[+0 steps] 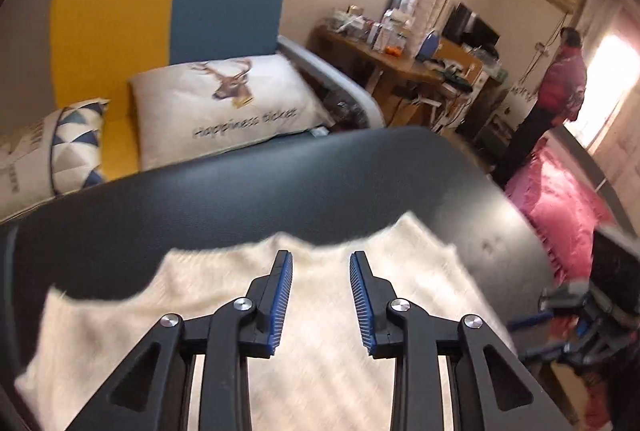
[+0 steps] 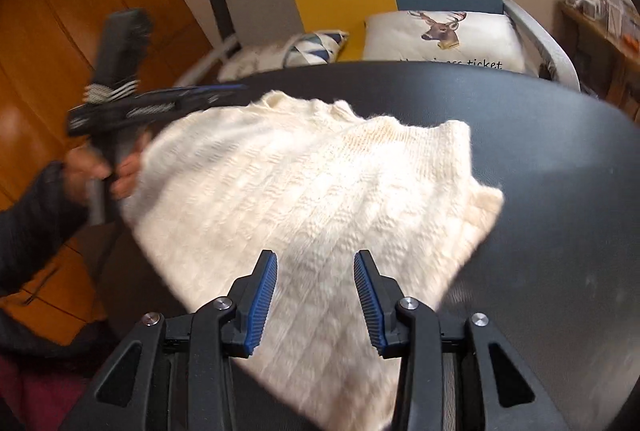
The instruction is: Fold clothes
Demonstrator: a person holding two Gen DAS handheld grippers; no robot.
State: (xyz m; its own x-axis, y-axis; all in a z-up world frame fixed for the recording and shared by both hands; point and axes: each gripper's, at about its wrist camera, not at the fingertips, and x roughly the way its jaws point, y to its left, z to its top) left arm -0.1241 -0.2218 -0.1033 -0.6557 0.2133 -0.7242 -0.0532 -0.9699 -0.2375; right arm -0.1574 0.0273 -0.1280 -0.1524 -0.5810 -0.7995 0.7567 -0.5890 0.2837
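step: between folds, judging by both tools clear of cloth | left hand-held gripper: parted, empty | right hand-held gripper: parted, empty | sweater: flat on tabletop, partly folded | next: likely grip an edge, fold across

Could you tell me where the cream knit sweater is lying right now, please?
The cream knit sweater lies spread on the dark round table, below both open grippers, with the deer cushion on the sofa beyond the table's far edge.
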